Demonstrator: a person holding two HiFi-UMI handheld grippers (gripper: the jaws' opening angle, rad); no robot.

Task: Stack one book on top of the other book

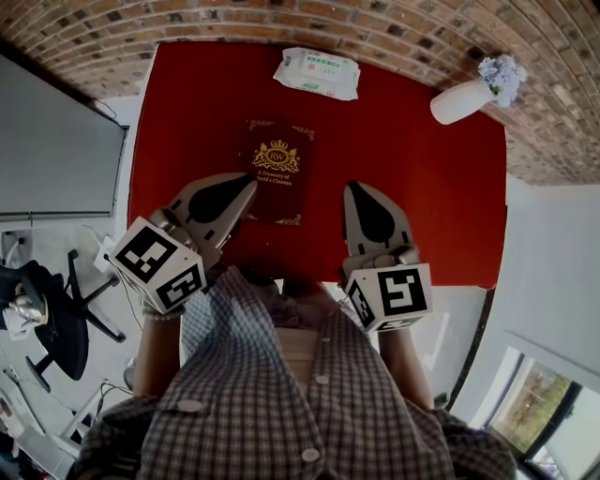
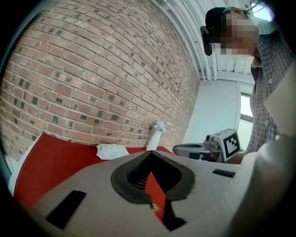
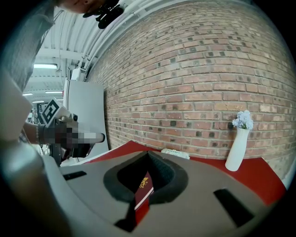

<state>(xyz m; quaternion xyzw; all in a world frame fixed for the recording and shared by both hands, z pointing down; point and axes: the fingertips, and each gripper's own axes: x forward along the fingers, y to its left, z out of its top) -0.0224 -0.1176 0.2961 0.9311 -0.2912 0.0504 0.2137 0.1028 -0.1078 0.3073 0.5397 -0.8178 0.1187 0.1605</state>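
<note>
A dark red book with a gold crest lies flat in the middle of the red table. Only this one cover shows in the head view. My left gripper is shut, its tip at the book's near left edge, with nothing between its jaws. My right gripper is also shut and holds nothing, a little to the right of the book. In the right gripper view the book shows through the jaw slot, with a pale page edge. In the left gripper view a gold-ornamented corner of the book shows low in the slot.
A white pack of wipes lies at the table's far edge. A white vase with pale flowers stands at the far right by the brick wall. An office chair stands on the floor at the left.
</note>
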